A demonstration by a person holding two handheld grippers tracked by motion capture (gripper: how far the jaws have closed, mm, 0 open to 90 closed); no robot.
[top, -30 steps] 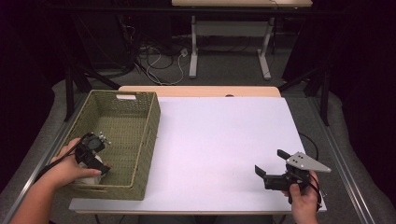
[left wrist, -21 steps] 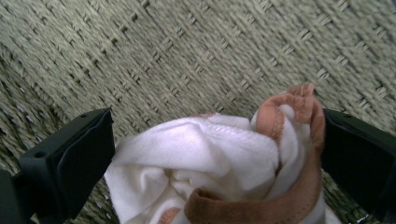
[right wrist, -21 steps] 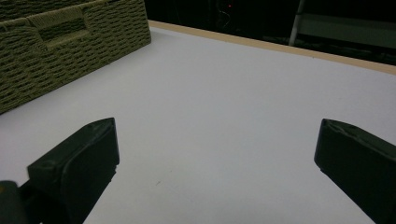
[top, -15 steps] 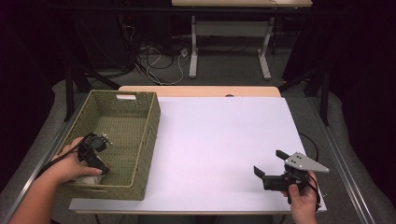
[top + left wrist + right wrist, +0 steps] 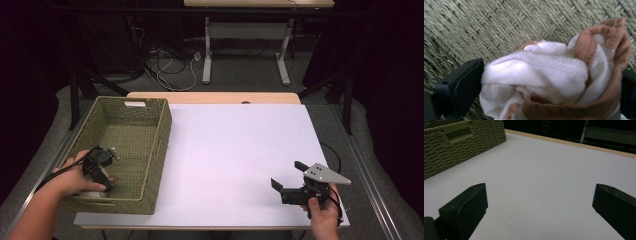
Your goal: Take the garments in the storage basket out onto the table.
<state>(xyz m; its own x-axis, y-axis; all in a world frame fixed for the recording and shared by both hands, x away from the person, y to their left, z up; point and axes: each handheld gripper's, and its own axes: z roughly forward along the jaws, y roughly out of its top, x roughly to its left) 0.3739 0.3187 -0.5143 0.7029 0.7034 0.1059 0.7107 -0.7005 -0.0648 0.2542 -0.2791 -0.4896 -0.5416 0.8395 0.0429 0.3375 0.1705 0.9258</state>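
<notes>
The white tabletop [image 5: 235, 150] lay bare and passable right of the woven basket [image 5: 159, 145], whose tall walls hemmed the left claw [image 5: 102, 172] and the bundled cloth [image 5: 554, 75].

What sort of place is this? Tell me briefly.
Probably a lab or recording room: a white table with one basket, dark surroundings, loose cables on the floor, and a hand-held gripper.

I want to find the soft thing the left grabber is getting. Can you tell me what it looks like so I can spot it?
Look at the green woven basket at the table's left side. Down inside its near end, the left gripper has a bundled sock between its fingers. It is fluffy and white with a rusty brown cuff, the soft pale thing against the rough weave.
</notes>
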